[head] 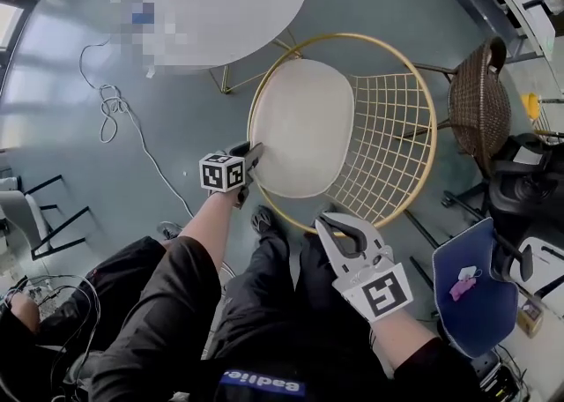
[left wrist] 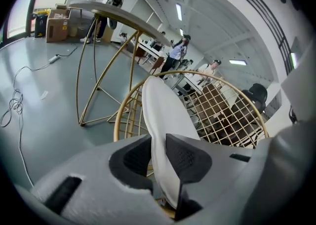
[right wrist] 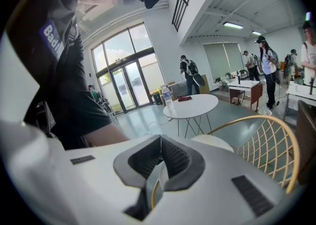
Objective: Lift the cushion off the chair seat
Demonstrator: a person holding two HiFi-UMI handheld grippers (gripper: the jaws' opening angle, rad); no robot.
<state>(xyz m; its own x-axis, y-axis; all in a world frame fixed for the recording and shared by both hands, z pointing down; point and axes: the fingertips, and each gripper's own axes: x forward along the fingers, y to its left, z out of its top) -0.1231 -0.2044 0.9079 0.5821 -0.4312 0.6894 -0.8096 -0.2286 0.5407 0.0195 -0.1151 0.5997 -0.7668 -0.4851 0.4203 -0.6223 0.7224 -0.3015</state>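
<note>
Left gripper [head: 249, 160]: jaws drawn in on the near left edge of the cushion [head: 300, 127]. In the left gripper view the cushion's pale rim [left wrist: 165, 115] runs up between the two dark ribbed pads [left wrist: 185, 157], which pinch it from both sides. The marker cube [head: 222, 173] sits just behind the jaws, and a bare forearm leads back from it.

Right gripper [head: 335, 226]: jaws pressed together, tips meeting, with nothing clamped between them. It hangs by the front rim of the chair; contact with the rim cannot be told. In its own view the closed tips [right wrist: 159, 142] point across the seat, with a sliver of gold rim visible through the gap behind them.

Cushion: off-white, rounded, lying in the seat of the gold wire chair [head: 352, 36] and covering the left part of the round frame. The wire grid of the back [head: 388, 145] is bare to its right.

Further out: the person's dark-trousered legs [head: 264, 303] are below the chair. A round white table [head: 238, 3] stands beyond it on thin gold legs, and the right gripper view shows a water bottle [right wrist: 168, 98] on the table. A pale cable [head: 110, 109] is looped on the grey floor to the left. A brown wicker chair [head: 480, 105] stands to the right, with a blue chair [head: 476, 294] nearer. Several people stand at desks in the background.
</note>
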